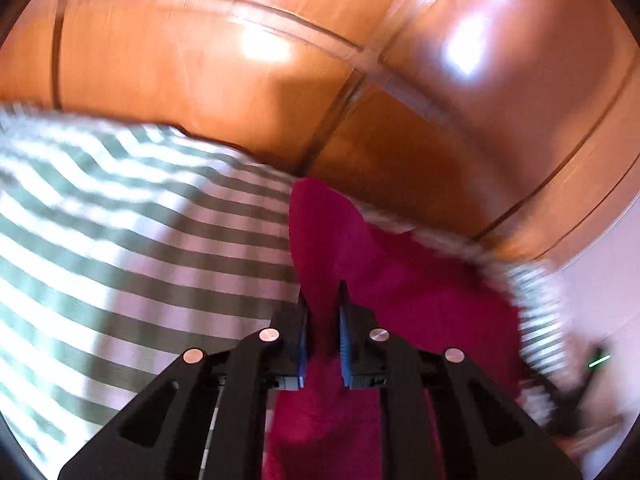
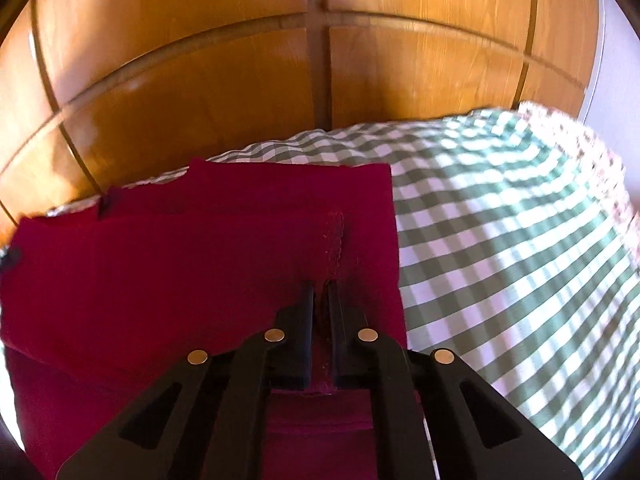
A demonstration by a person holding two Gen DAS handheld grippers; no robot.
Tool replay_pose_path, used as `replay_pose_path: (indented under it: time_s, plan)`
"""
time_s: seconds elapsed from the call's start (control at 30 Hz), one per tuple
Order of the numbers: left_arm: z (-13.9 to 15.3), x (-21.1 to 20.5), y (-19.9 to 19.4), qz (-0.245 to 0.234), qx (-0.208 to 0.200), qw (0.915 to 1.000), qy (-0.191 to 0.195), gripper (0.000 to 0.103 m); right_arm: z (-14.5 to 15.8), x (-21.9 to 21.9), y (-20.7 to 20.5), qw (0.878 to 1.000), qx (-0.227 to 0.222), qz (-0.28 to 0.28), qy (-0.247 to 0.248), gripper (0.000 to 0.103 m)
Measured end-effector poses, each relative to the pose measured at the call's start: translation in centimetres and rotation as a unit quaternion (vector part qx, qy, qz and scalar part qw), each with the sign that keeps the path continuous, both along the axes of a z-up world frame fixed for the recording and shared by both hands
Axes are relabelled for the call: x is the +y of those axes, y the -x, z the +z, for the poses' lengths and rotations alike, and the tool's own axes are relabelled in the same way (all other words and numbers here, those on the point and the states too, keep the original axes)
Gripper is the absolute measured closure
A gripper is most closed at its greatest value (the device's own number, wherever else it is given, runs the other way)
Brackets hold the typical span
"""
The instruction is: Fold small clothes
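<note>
A dark red garment (image 2: 192, 248) lies on a green-and-white checked cloth (image 2: 500, 220). In the right wrist view my right gripper (image 2: 321, 292) is shut on the red garment near its right edge, a ridge of fabric pinched between the black fingers (image 2: 306, 312). In the left wrist view my left gripper (image 1: 323, 296) is shut on a raised fold of the red garment (image 1: 400, 276), which stands up between the blue pads (image 1: 344, 340) and drapes off to the right. The picture there is blurred.
Glossy wooden cupboard doors (image 2: 240, 80) stand close behind the checked cloth (image 1: 120, 232). A pale wall (image 1: 608, 260) and a dark object with a green light (image 1: 598, 360) show at the right of the left wrist view.
</note>
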State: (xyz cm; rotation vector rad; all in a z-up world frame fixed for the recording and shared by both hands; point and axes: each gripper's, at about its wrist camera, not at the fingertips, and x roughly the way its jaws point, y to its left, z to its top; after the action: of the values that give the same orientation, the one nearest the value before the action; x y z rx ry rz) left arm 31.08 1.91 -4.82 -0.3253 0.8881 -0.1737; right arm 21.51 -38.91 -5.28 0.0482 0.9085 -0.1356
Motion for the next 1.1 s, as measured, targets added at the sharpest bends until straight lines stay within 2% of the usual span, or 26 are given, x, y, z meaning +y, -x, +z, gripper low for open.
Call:
replay_pose_path:
  time_s: [0.03,0.07,0.17,0.27,0.33,0.37,0.4,0.47,0.53,0.63,0.73,0.77,0.83,1.03,1.1]
  plan:
    - [-0.9,-0.7,-0.5,0.000,0.019,0.9992,-0.035,0.083,-0.5,0.1,-0.2,1.000,0.006,-0.003,0.005,0.098]
    - [-1.5,-0.9,-0.8,0.001,0.032,0.9983,-0.049,0.072,-1.0,0.3,-0.4,1.000,0.011,-0.005,0.011,0.098]
    - [-1.3,-0.9,-0.3,0.026,0.025,0.9975,-0.062,0.062,-1.9,1.0,-0.6,0.999,0.006,-0.010,0.041,0.097]
    - [0.7,-1.3,2.3,0.031,-0.010,0.9968,-0.073,0.065,-1.8,0.9,-0.6,0.999,0.003,-0.008,0.042,0.096]
    - [1.6,-1.8,4.5,0.008,-0.031,0.9970,-0.070,0.064,-1.3,0.4,-0.4,1.000,0.000,-0.010,0.030,0.091]
    - [1.8,-2.6,5.6,-0.007,-0.040,0.9962,-0.077,0.063,-0.7,0.1,0.0,1.000,-0.006,-0.013,0.025,0.077]
    - [1.9,-3.2,6.6,-0.019,-0.043,0.9952,-0.086,0.062,-0.2,0.0,0.3,1.000,-0.012,-0.013,0.016,0.055]
    - [1.1,-3.9,7.5,-0.038,-0.029,0.9946,-0.092,0.059,1.1,0.1,1.3,0.999,-0.033,-0.012,0.008,0.039]
    - [0.0,-4.5,7.8,-0.038,-0.015,0.9935,-0.106,0.059,2.3,1.0,2.5,0.999,-0.051,0.004,0.012,0.039]
    - [-0.8,-4.6,8.1,-0.035,-0.018,0.9914,-0.125,0.057,3.0,2.4,3.6,0.998,-0.053,0.032,-0.001,0.039]
    - [-1.0,-5.0,8.2,-0.033,-0.020,0.9893,-0.141,0.057,1.6,3.8,3.5,0.998,-0.025,0.053,0.009,0.039]
    - [-0.9,-5.1,8.2,-0.033,-0.021,0.9889,-0.143,0.057,-0.1,3.9,2.8,0.999,0.007,0.050,0.013,0.039]
    - [-0.7,-4.9,8.4,-0.030,-0.018,0.9895,-0.140,0.057,-1.2,3.6,2.6,0.999,0.002,0.043,-0.003,0.037]
    - [0.7,-5.0,10.9,-0.021,-0.029,0.9900,-0.136,0.044,-0.1,3.6,3.4,0.999,-0.006,0.043,-0.012,0.036]
    - [1.2,-4.7,11.9,-0.020,-0.031,0.9911,-0.128,0.042,0.8,3.5,4.3,0.999,-0.016,0.040,-0.018,0.029]
